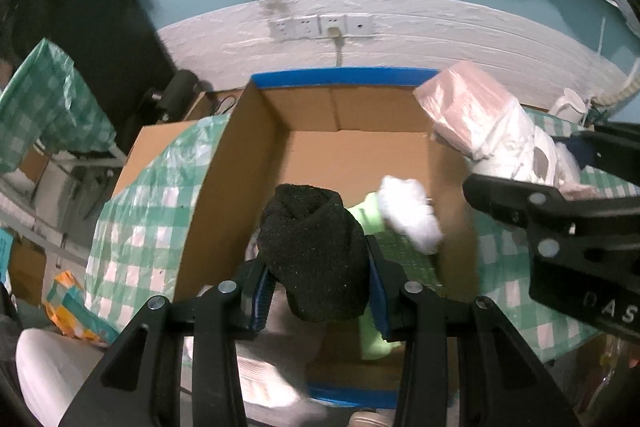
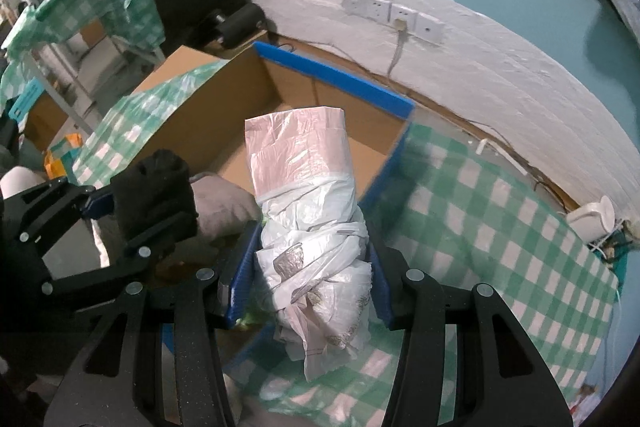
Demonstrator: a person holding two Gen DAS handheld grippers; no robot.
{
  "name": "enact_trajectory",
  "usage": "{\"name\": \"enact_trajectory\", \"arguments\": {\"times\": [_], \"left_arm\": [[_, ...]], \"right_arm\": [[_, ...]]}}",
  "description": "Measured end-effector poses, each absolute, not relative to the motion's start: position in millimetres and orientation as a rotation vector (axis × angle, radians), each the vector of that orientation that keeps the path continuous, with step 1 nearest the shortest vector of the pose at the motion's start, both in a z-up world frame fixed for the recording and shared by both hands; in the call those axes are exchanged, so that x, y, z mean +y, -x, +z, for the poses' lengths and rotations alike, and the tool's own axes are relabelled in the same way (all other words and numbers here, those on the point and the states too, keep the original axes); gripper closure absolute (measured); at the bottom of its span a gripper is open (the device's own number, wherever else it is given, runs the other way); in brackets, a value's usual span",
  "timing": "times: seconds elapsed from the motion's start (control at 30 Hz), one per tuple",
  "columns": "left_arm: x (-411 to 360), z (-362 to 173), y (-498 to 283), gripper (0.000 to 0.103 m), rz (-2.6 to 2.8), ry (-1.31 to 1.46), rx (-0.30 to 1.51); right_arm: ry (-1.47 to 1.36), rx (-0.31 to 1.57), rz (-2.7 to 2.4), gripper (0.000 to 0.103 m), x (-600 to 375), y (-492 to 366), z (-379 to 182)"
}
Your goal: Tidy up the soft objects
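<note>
My left gripper [image 1: 318,279] is shut on a black knitted sock bundle [image 1: 314,251] and holds it over the near part of an open cardboard box [image 1: 224,187] with blue-taped edges. In the box lie a light green cloth [image 1: 370,215] and a white fluffy item [image 1: 412,217]. My right gripper [image 2: 310,263] is shut on a plastic-wrapped bundle [image 2: 308,195], pink above and white below, held over the box's right rim [image 2: 384,171]. The left gripper with the sock [image 2: 154,187] shows at the left of the right wrist view.
The box stands on a table with a green-and-white checked plastic cover [image 2: 500,235]. A white wall strip with power sockets [image 1: 320,27] runs behind. A white kettle [image 2: 592,219] stands at the far right. More boxes and a checked-covered rack [image 1: 44,107] are at the left.
</note>
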State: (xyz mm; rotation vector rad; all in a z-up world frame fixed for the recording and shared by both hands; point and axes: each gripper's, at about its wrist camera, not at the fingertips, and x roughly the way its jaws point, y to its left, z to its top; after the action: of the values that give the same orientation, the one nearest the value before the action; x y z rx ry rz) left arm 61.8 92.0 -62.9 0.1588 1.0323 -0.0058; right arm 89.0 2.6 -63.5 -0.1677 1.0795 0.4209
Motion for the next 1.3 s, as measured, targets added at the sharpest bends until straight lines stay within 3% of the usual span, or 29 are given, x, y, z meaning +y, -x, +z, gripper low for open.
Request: {"name": "enact_trajectory", "arguments": {"times": [0.4,0.53,0.73,1.3], "left_arm": [[131.3,-95.7,-80.6,0.056,0.020,-0.074,1.115],[129.5,-97.3,-81.0,0.039,0.010,-0.044,1.126],[127.4,-95.1,-76.8,0.029,0.053,-0.095,1.108],[123.9,-51.0,-46.9,0.022,0.056,-0.121,1.010]], "right_arm": [[0.095,1.132,0.455,0.051,28.4,-106.5,-91.3],[0.093,1.123,0.436,0.042,28.0,-107.5,-90.9],[0.089,1.100,0.412,0.037,22.1,-107.1,-84.6],[0.068,1.008,0.359,0.036,-9.9,-74.0,-43.9]]}}
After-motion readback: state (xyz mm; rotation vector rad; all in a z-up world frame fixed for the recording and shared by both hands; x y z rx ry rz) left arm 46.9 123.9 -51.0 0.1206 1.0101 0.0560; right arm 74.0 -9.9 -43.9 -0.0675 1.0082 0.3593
